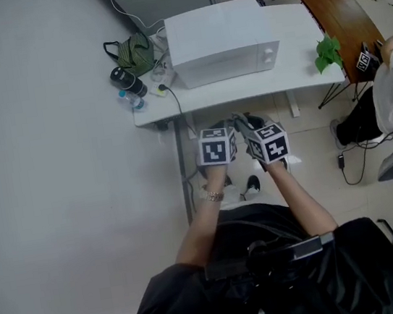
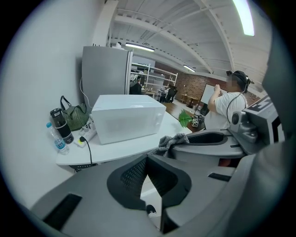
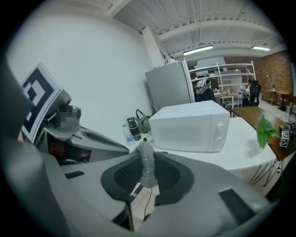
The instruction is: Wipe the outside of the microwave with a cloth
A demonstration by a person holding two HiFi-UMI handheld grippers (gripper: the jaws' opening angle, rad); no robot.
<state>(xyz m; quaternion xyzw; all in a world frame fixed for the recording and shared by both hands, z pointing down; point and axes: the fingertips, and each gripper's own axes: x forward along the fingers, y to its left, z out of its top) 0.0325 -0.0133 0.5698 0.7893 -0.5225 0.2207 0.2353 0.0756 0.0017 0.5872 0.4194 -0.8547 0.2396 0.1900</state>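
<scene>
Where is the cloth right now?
In the right gripper view the grey cloth stands pinched in the right gripper, short of the table, with the white microwave beyond.

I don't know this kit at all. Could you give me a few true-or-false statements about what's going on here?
1. The right gripper pinches a crumpled grey cloth between its fingers. True.
2. The cloth is touching the white box-shaped microwave. False: both grippers are held in front of the white table, apart from the microwave.
3. The microwave's door hangs open. False: it is shut.
4. A green fabric bag and a black bottle stand left of the microwave. True.
5. The left gripper holds a sponge. False: its fingers are together with nothing between them.
</scene>
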